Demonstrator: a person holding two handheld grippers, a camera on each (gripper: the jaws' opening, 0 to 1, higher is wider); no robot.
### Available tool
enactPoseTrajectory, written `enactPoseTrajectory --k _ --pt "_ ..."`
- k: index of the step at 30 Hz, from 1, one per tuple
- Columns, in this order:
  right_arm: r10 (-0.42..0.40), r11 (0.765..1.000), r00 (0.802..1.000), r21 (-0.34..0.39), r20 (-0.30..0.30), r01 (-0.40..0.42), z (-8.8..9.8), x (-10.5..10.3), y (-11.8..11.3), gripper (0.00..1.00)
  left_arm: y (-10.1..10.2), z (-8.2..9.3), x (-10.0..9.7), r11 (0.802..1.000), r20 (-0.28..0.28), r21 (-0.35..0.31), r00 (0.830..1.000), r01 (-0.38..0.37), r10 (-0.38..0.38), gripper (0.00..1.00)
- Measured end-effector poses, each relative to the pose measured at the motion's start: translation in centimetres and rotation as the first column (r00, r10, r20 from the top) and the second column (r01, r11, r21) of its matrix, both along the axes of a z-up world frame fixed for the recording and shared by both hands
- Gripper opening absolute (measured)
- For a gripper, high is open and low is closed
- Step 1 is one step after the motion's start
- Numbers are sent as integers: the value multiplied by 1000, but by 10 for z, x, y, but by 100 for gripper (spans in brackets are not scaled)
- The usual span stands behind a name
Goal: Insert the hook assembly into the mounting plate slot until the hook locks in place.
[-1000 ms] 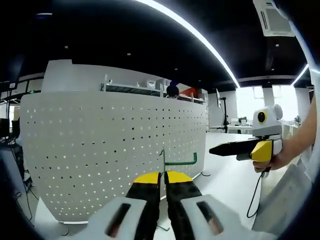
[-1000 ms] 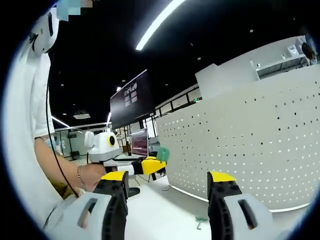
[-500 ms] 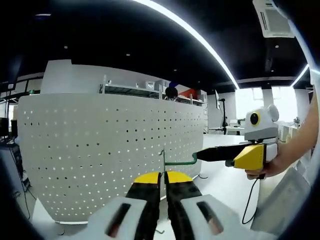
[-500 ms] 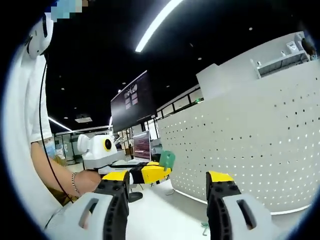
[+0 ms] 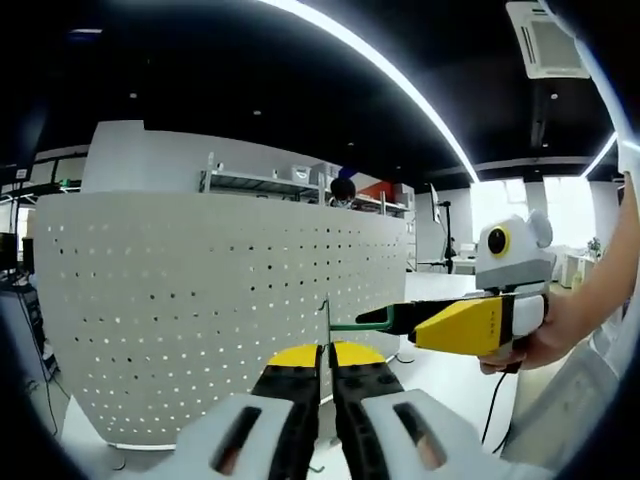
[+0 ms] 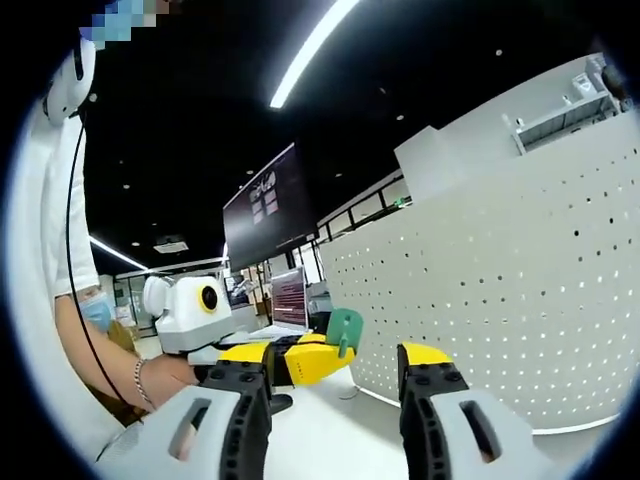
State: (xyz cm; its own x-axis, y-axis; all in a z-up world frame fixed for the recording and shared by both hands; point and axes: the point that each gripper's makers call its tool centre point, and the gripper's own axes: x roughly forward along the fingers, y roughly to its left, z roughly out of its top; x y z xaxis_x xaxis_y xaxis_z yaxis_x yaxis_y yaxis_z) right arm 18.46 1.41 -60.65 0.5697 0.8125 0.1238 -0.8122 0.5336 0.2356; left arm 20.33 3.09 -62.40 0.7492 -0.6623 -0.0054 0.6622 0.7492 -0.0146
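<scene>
Left gripper (image 5: 326,352) clamped on green hook (image 5: 342,325); right gripper (image 5: 372,318) at hook's end; pegboard (image 5: 180,300) behind.

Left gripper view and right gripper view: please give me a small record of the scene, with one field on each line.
left gripper: shut on the green hook
green hook: held up in front of the pegboard
right gripper: open, beside the hook
pegboard: white, perforated, standing upright
hook in slot: not yet

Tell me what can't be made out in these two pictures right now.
- Left gripper view: the right gripper covers the green hook's far end, so contact is unclear.
- Left gripper view: the left gripper hides the hook's base.
- Right gripper view: the pegboard is cut off by the edge; its holes are too small to judge.
</scene>
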Motion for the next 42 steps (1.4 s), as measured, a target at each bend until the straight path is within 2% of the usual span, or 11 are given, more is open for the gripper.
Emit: enactPoseTrajectory --k 5,8,9,15,24,42 --pt "-2 1000 1000 -9 4 2 0 2 3 36 -1 1 0 1000 -6 -13 1000 0 0 3" --pt "-4 999 1000 -47 15 5 -3 2 6 32 -1 2 -1 1000 -5 -17 1000 0 0 3" --pt "-11 998 999 -56 42 14 -1 3 6 32 -1 2 0 1000 -5 -17 1000 -3 2 3" --pt "-9 1000 999 -26 33 10 3 1 9 27 -1 2 -2 1000 -10 -27 1000 -2 2 3" --pt "3 1000 999 -30 37 -1 5 0 14 15 -3 1 -3 1000 -11 -26 1000 2 -3 3" --pt "-40 999 999 -30 23 41 3 9 11 3 -5 2 -6 1000 -4 -23 1000 0 0 3"
